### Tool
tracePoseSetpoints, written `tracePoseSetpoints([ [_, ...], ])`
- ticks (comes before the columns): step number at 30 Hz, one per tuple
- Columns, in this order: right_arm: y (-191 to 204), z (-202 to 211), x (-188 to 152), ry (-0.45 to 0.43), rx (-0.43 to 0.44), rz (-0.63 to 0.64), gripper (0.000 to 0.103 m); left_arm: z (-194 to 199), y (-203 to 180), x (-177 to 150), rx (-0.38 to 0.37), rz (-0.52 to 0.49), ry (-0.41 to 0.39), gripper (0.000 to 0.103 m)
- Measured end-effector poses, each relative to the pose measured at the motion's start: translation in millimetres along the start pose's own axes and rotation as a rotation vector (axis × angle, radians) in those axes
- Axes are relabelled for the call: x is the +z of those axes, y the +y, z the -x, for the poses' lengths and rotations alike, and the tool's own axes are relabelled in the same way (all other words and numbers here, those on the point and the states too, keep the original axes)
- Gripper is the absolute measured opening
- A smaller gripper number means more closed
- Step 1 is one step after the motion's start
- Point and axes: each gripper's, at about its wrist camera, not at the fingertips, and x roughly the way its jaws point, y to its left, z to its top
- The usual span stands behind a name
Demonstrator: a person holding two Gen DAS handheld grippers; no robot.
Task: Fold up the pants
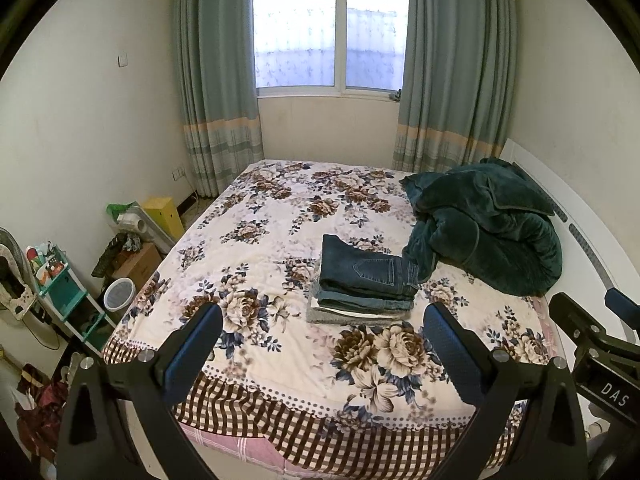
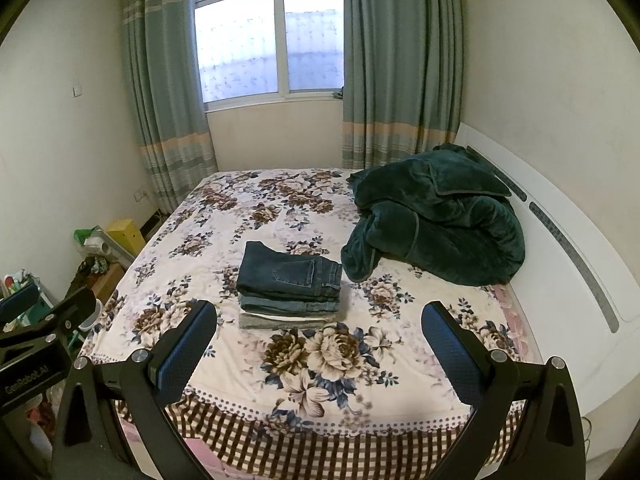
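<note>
**Folded pants stacked mid-bed, both grippers empty**

The pants lie folded on the floral bed, the top item of a stack of about 4 folded garments, just beside a crumpled dark green blanket that sits toward the headboard.

The left gripper hangs above the foot of the bed with its jaws spread wide and nothing between them. The right gripper is the same: jaws wide apart, empty, well short of the stack.

The top pair is dark blue denim, so it should be fairly heavy and stiff for cloth, holding its creases and unlikely to slip. Lifted from 1 edge, though, the layers would probably sag open. A better hold looks like the 2 ends of the thick folded edge nearest the grippers.

Its long axis runs across the bed, roughly left to right in both views. The back pocket faces up and the waistband end points right, toward the blanket; the far left corner rides up a little.
</note>
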Motion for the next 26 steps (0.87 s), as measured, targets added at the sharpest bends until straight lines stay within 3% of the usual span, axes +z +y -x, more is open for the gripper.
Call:
tracePoseSetpoints([
  [26,6.8,4.0,-4.2,0.002,-0.003,-0.004,0.103,7.2,-4.8,4.7,-0.007,0.005,-0.003,0.103],
])
